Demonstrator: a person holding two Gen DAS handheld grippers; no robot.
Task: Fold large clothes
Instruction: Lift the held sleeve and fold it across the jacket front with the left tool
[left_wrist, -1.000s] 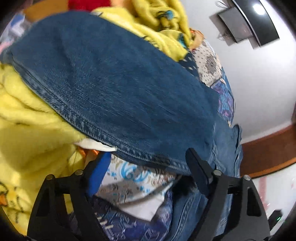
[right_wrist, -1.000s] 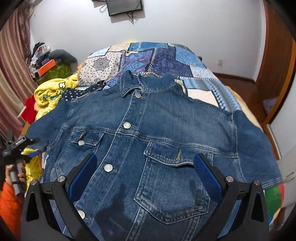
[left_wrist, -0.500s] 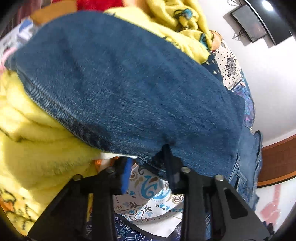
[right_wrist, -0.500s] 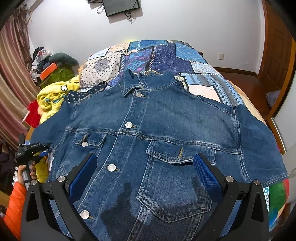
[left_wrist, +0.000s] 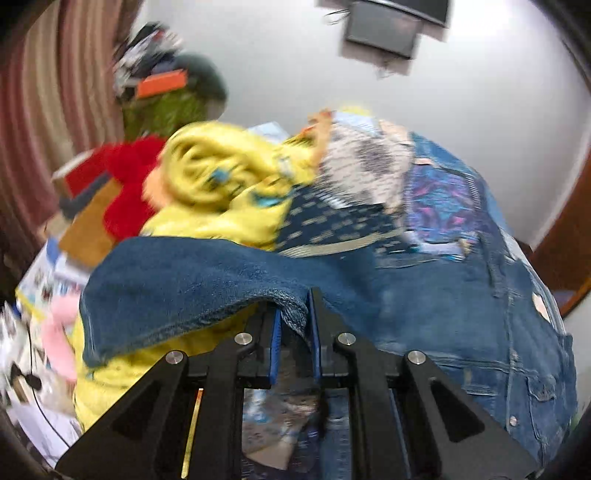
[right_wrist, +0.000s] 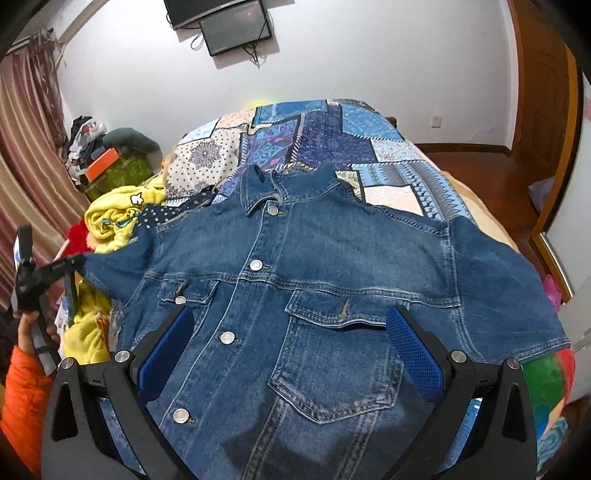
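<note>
**On the bed: sleeve pinched, folding barely begun**

On the bed (right_wrist: 388, 147) your jacket (right_wrist: 332, 258) lies face up, buttoned and spread flat, collar toward the far wall. Nothing is folded over yet, as far as either view shows. Both sleeves and the body are left to do, so I judge you are at the first fold.

Your left gripper (left_wrist: 293, 317) is closing, its jaws narrow, with the cuff edge of the sleeve (left_wrist: 192, 291) pinched between the blue pads. That sleeve hangs lifted off the yellow blanket (left_wrist: 221, 192) at the bed's side, and the rest of the jacket trails away to the right of the fingers.

Your right gripper (right_wrist: 291, 350) hovers over the lower front with its jaws wide and nothing in them. The chest pocket (right_wrist: 343, 362) sits between the fingers, below them, and I cannot tell whether they touch the denim. The other sleeve lies flat, well off to the right.
</note>
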